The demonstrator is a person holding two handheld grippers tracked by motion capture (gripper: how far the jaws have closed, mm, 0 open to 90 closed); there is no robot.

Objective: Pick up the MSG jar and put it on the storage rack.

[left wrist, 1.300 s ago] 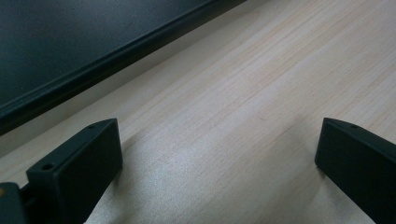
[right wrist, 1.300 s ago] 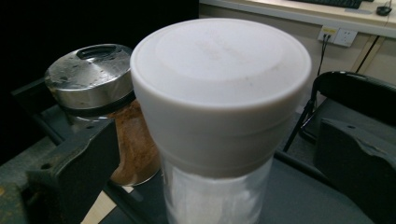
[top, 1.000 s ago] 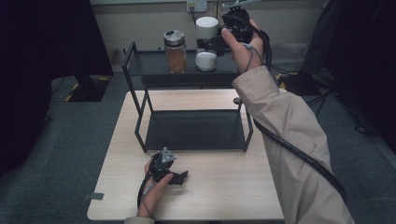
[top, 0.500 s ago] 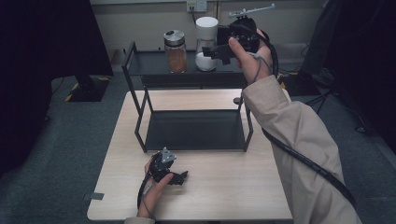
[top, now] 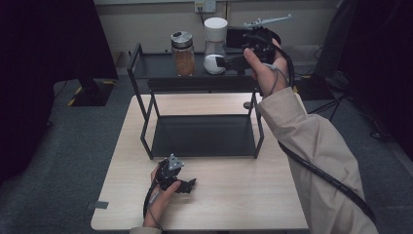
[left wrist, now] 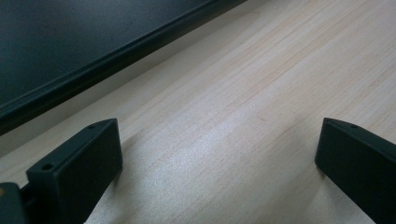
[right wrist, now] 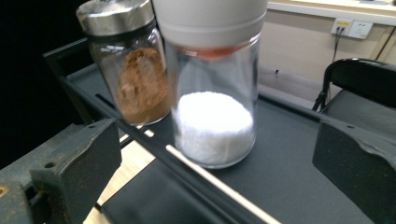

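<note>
Right gripper view: the right gripper (right wrist: 219, 154) has its jaws spread, facing the white-lidded salt jar (right wrist: 212, 93) on the rack's top shelf (right wrist: 289, 177) near its back edge. Closing carelessly could knock the touching brown spice jar (right wrist: 135, 70). Both lids are cut off. The left gripper (left wrist: 219, 158) rests spread on the table (left wrist: 243, 102).

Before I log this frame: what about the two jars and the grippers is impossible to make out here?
- White-lidded glass jar of white powder: lid top cut off by the upper edge of the right gripper view.
- Steel-lidded glass jar of brown powder: its right side is hidden behind the white-lidded jar there.
- Right gripper: whether its jaws touch the white jar is too small to tell in the high view.
- Left gripper: partly covered by the hand.
</note>
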